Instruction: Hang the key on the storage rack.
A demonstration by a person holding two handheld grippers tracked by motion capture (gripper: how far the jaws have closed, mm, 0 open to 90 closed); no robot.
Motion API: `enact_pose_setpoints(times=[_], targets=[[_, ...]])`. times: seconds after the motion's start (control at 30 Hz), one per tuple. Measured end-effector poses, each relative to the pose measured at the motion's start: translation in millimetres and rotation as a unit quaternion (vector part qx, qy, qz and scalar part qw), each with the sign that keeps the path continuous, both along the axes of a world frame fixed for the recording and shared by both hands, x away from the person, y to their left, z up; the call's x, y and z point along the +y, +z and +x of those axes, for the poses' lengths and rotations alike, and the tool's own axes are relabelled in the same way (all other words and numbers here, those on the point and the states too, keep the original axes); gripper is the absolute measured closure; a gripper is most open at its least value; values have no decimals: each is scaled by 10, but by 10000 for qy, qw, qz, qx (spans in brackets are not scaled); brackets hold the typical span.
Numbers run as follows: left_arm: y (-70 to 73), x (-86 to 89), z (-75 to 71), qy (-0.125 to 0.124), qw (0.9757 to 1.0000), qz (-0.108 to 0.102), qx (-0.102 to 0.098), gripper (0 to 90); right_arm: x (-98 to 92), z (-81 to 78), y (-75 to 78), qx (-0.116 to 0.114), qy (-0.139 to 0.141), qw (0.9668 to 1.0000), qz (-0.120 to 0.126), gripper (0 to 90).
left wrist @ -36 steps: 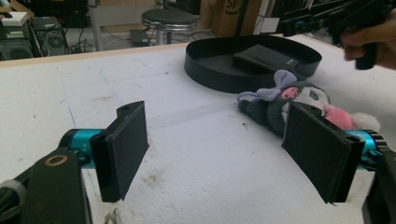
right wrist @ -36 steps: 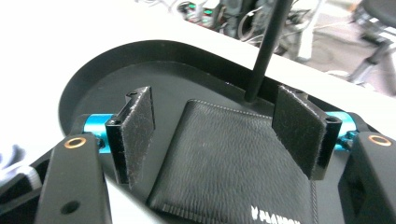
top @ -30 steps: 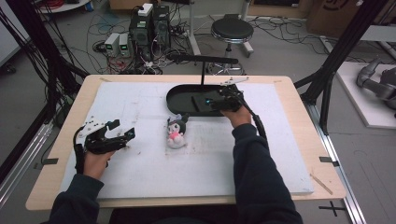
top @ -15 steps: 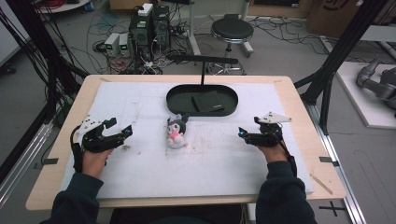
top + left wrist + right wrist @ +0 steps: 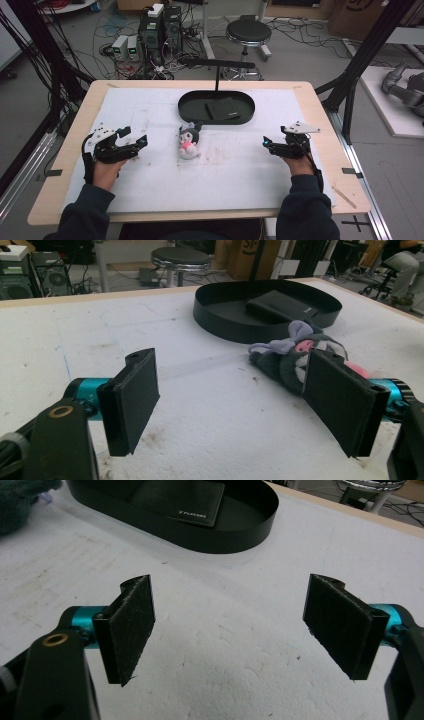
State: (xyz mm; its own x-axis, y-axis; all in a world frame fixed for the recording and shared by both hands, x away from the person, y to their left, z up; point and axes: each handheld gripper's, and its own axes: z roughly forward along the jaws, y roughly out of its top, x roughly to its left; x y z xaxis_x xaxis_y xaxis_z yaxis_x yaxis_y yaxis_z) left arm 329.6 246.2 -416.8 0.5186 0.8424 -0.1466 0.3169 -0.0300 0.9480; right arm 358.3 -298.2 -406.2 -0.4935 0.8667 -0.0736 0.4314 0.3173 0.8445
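A small dark-grey and pink plush toy lies on the white foam sheet at mid-table. Behind it stands a black oval tray with a flat black wallet inside. My left gripper rests open at the left, pointing toward the plush, which lies just beyond its right pad. At the right, my right gripper is open low over bare foam. Its jaws have just been opening, and nothing is between them.
A black stand with a horizontal arm rises behind the tray. The wooden table edge frames the foam. A stool, computers and cables sit on the floor beyond; black frame posts flank the table.
My right hand has drawn back from the tray to the right side of the foam, its jaws empty. The wallet stays in the tray. The left hand has hardly moved.
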Motion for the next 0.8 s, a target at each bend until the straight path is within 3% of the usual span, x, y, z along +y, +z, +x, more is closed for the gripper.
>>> enact_pose_setpoints(times=[0.33, 0.53, 0.7, 0.8], targets=[[-26, -115, -29, -146, 9998, 54, 109, 223, 3, 27, -12, 2, -63, 10000, -16, 212], [-47, -284, -50, -274, 9992, 238, 191, 223, -16, 0, -19, -21, -100, 9999, -59, 212], [-49, -386, -59, -256, 9992, 171, 247, 228, -43, -31, -22, -43, -145, 9998, -125, 212], [-51, -496, -17, -217, 9989, 272, 309, 233, -55, -32, -9, -97, -167, 9998, -95, 213]])
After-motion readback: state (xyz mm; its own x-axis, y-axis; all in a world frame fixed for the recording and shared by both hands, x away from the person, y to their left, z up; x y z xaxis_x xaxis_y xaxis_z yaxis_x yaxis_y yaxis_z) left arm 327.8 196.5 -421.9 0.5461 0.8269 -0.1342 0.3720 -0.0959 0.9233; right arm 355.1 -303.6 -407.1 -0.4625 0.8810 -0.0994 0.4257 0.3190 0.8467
